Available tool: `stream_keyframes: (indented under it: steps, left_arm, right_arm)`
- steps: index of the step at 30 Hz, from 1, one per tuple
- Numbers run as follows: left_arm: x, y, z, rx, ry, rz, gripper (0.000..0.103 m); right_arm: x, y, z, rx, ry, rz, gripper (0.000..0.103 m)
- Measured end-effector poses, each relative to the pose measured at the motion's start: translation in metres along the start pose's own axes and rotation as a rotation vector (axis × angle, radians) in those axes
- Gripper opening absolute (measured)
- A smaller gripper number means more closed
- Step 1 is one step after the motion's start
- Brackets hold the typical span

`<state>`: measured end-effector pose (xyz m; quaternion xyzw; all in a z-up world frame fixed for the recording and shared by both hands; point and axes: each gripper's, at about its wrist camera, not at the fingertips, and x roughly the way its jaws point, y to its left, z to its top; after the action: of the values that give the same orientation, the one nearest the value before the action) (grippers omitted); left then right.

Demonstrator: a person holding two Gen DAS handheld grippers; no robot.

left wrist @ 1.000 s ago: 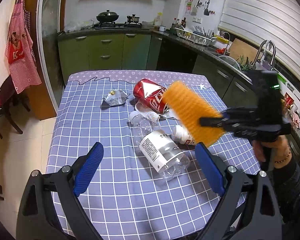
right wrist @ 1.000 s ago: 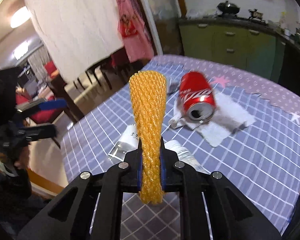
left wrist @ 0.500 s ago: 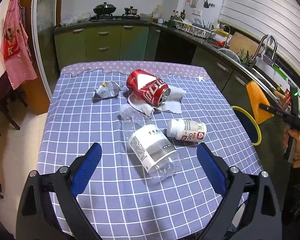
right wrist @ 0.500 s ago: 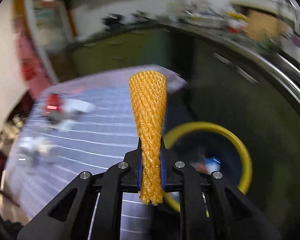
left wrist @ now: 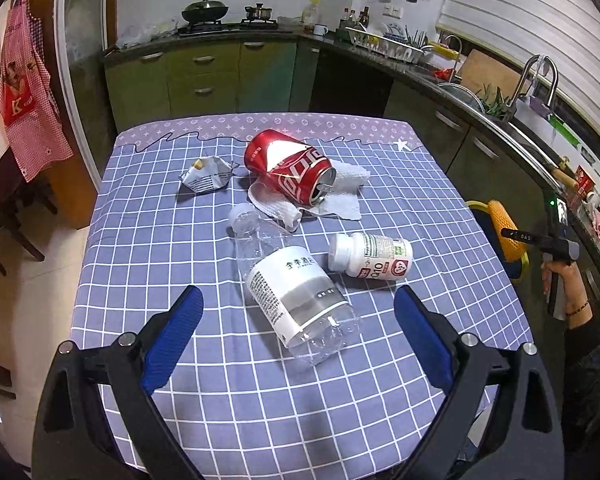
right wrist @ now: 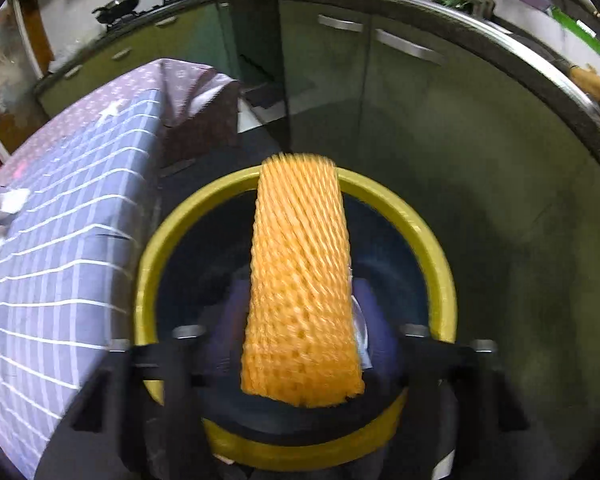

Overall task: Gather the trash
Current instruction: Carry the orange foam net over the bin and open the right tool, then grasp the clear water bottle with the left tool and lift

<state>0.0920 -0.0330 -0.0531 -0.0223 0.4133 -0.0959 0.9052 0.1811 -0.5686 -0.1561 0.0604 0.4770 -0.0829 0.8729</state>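
Both grippers were seen. The left gripper (left wrist: 296, 332) was spread wide with nothing between its blue pads (left wrist: 175, 334), and it was held above the checked tablecloth (left wrist: 180, 240). The right gripper (right wrist: 300, 360) was held over the yellow-rimmed bin (right wrist: 440, 264) beside the table. Its fingers looked parted in the blurry right wrist view, with the orange foam net (right wrist: 300, 280) between them, but whether the net was pinched could not be told.

Most of the trash was not yet collected. Left on the cloth were a red can (left wrist: 290, 170), a white tissue (left wrist: 346, 196), a crumpled wrapper (left wrist: 208, 176), a clear bottle (left wrist: 296, 288) and a white pill bottle (left wrist: 370, 256). Some things already lay in the bin.

"Q10" was read on the pill bottle. Cola-style white letters were seen on the can. Chinese writing was seen on the clear bottle's label.
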Motion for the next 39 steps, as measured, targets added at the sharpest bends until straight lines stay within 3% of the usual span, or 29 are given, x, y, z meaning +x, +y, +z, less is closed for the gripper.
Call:
stream_keyframes:
  steps: [11,19,24,28,34,39]
  left_arm:
    - [0.014,0.004,0.005,0.008,0.051,0.004,0.093]
    - [0.059,0.016,0.031,-0.12,0.199,0.033,0.096]
    - [0.089,0.009,0.035,-0.112,0.286,0.066,0.096]
    - [0.11,0.006,0.028,-0.116,0.366,0.038,0.095]
    - [0.121,0.005,0.026,-0.107,0.393,0.049,0.085]
    - [0.137,0.007,0.024,-0.105,0.461,0.041,0.085]
  right_arm:
    - [-0.033,0.003,0.001,-0.01,-0.045,0.004,0.071]
    - [-0.035,0.027,0.0,-0.046,-0.037,0.057,0.072]
    - [-0.037,0.043,-0.001,-0.069,-0.034,0.088,0.072]
    - [-0.037,0.053,-0.002,-0.084,-0.032,0.113,0.072]
    - [-0.039,0.061,-0.002,-0.096,-0.029,0.128,0.072]
    - [-0.041,0.063,-0.001,-0.104,-0.025,0.128,0.072]
